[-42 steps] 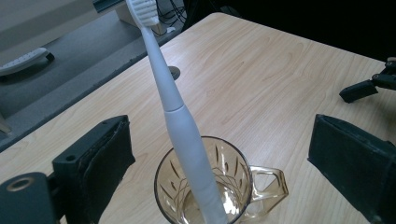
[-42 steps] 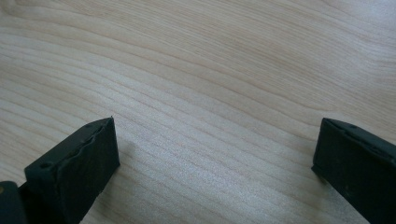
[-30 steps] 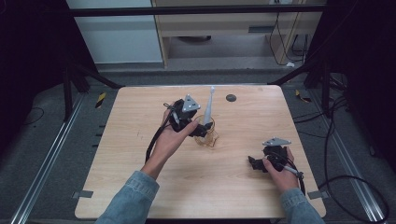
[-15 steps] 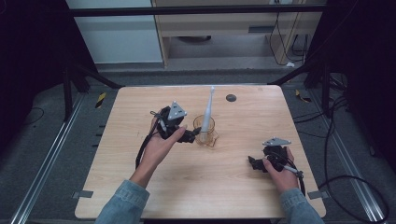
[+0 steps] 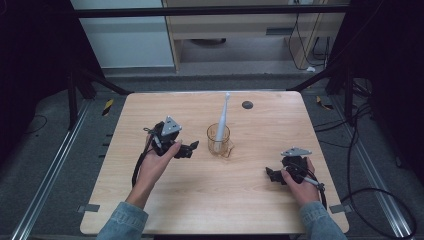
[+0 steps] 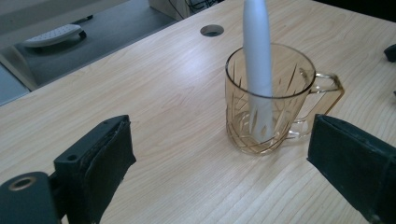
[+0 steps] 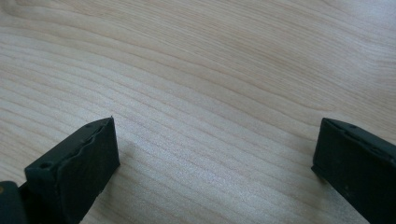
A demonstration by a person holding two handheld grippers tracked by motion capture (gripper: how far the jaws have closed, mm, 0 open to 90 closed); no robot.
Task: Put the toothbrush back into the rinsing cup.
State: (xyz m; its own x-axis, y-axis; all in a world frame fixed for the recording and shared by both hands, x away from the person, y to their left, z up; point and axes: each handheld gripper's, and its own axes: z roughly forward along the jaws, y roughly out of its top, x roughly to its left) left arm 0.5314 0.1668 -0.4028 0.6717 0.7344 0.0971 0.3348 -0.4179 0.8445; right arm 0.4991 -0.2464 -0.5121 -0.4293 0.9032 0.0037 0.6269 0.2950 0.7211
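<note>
Standing toothbrush (image 5: 222, 118) in glass mug (image 5: 219, 140); left gripper (image 5: 189, 148) beside, right gripper (image 5: 270, 174) apart, both agape.

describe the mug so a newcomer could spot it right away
Start at the light wooden table and look near its middle, just right of the left gripper. There stands an amber glass mug with cut line patterns and a side handle. A white toothbrush standing in it sets it apart.
</note>
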